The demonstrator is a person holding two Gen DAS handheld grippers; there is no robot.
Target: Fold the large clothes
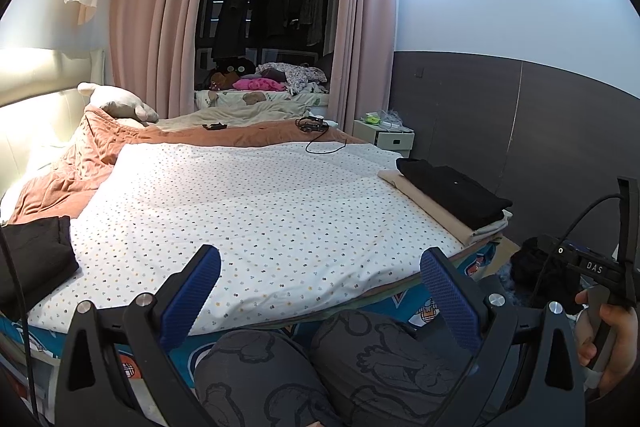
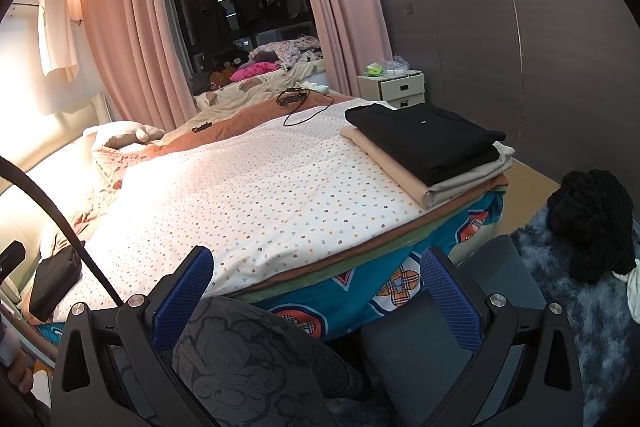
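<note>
- Bedroom with pink curtains (image 1: 160,7); the bed (image 1: 260,195) is covered by a dotted white sheet and its middle is bare, so no garment is spread for folding now.
- At the right edge of the bed lies a folded stack (image 2: 432,155): a black garment on top, beige and light pieces under it. I judge these as already done.
- At the left edge of the bed lies 1 more dark folded garment (image 1: 32,255), apart from the stack.
- On the rug beside the bed sits a black crumpled heap (image 2: 592,223); it looks not yet folded, so it is probably what is left. Some clothes lie far behind on the second bed; whether they belong to the task I cannot tell.
- Left gripper (image 1: 320,283) has its fingers spread wide and holds nothing, above the person's knees.
- Right gripper (image 2: 318,283) is also spread wide and empty, near the corner of the bed.
</note>
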